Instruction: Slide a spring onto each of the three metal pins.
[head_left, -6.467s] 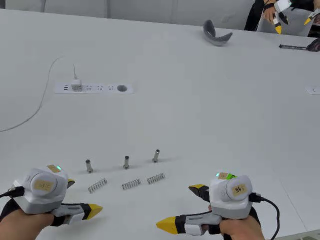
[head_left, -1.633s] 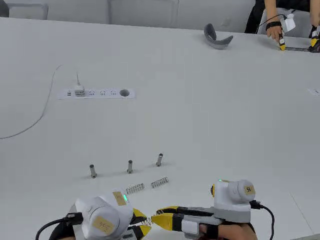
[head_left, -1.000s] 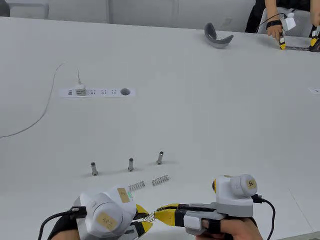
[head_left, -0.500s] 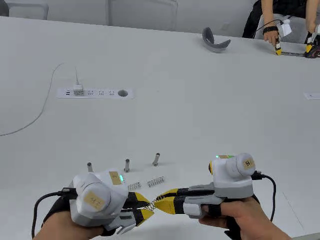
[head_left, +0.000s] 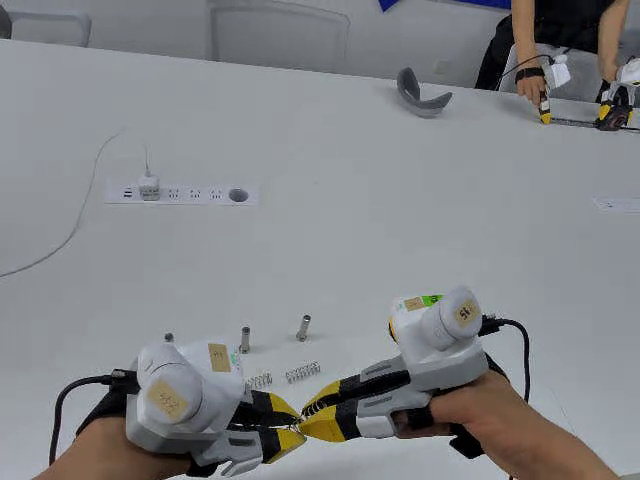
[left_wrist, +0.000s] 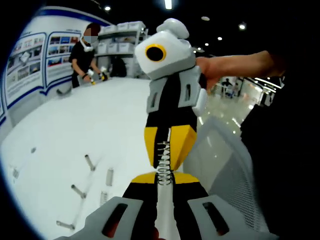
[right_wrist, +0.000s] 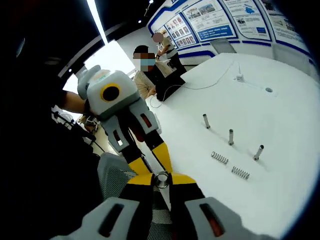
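Where left claw (left_wrist: 162, 179) meets right claw (right_wrist: 161, 179), both (seemingly) pinch one spring (left_wrist: 164, 160)

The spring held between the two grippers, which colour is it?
Silver-grey metal; the spring shows best in the left gripper view.

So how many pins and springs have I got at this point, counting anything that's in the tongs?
Metal pins: 3
Springs: 3, with 2 loose springs lying on the table and 1 held spring between the left tongs and right tongs
Total: 6
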